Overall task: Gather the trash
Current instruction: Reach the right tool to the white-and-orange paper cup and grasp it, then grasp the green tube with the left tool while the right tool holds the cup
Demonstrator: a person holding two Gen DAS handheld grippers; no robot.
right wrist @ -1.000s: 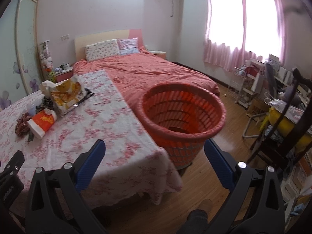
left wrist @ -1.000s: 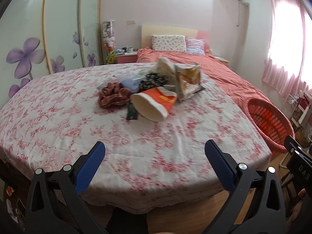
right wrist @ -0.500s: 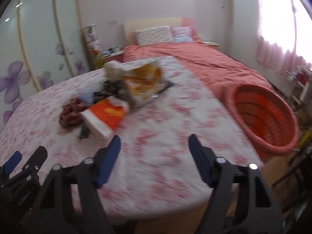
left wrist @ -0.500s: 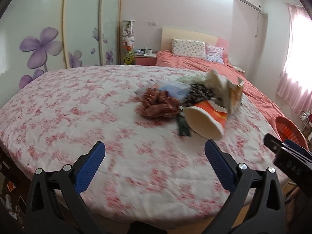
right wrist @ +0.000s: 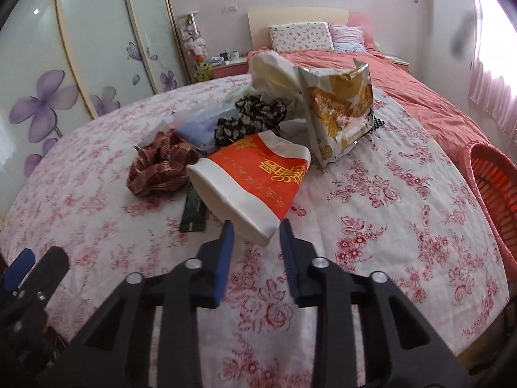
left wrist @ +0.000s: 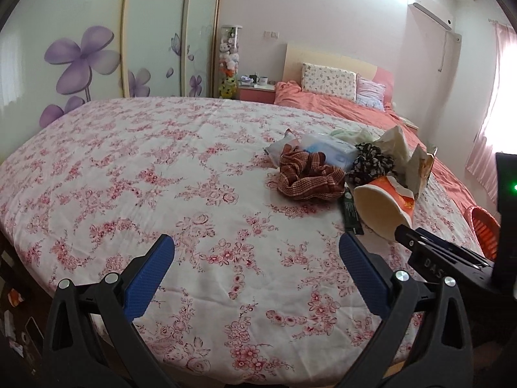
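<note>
Trash lies in one heap on the flowered table, and the nearest piece, a tipped paper cup with an orange band, points its bottom toward the right tongs. These tongs are narrowed to a small gap, empty, just before the cup's edge, probably to pinch its thin wall. The left tongs hang wide and empty over bare cloth, while the red basket waits beside the table.
</note>
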